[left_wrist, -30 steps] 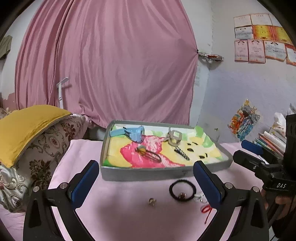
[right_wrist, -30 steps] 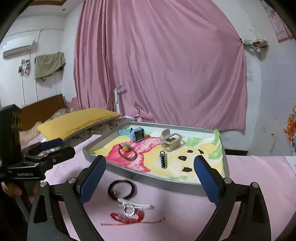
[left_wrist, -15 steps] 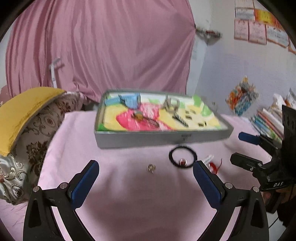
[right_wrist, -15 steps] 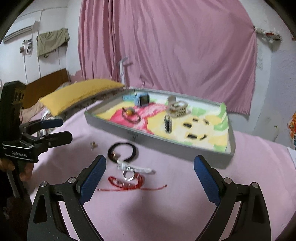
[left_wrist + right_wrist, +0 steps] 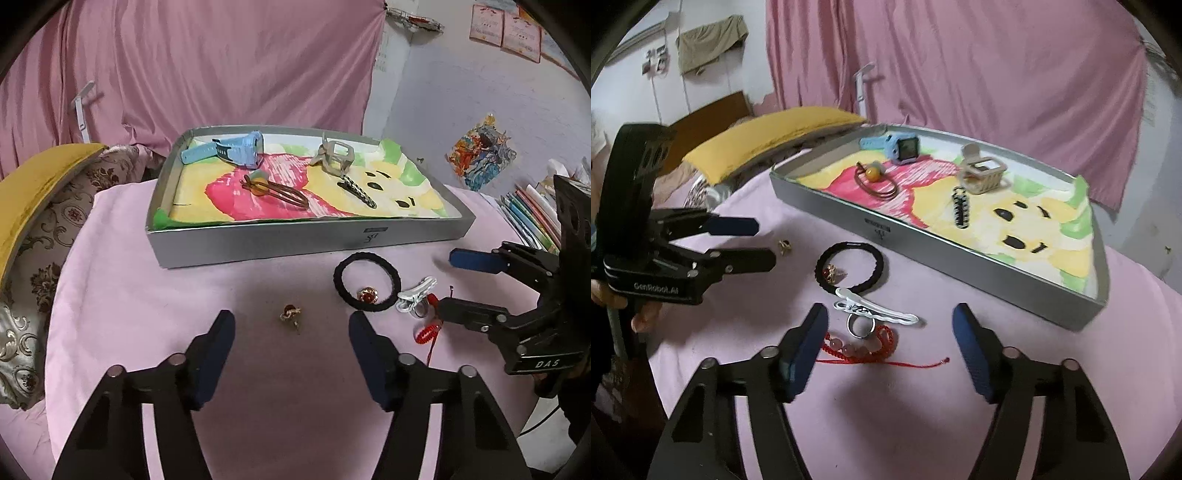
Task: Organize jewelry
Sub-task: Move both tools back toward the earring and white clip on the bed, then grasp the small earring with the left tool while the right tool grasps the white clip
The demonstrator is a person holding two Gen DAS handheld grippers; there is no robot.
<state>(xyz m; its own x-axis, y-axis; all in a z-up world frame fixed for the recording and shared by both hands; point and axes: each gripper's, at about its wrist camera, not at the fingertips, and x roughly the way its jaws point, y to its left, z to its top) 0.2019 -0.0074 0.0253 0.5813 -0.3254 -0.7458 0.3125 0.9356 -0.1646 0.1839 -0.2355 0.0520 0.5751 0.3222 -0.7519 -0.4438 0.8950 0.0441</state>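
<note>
A grey tray (image 5: pixel 306 243) with a colourful lining holds a blue watch (image 5: pixel 236 149), a beige clip (image 5: pixel 334 157), a brown hair tie and a black clip. On the pink cloth lie a small gold earring (image 5: pixel 290 315), a black hair tie (image 5: pixel 366 280) around a red stud (image 5: pixel 368 295), a white clip (image 5: pixel 875 310), a silver ring (image 5: pixel 861 326) and a red bead bracelet (image 5: pixel 864 345). My left gripper (image 5: pixel 291 332) is open, just above the earring. My right gripper (image 5: pixel 890 334) is open over the ring and bracelet.
A yellow cushion (image 5: pixel 33 192) on a patterned pillow lies left of the table. Books (image 5: pixel 532 218) stack at the right edge. A pink curtain (image 5: pixel 221 62) hangs behind the tray.
Both grippers have tilted down and moved closer to the loose jewelry on the cloth. Both sets of jaws have narrowed but stay open.
</note>
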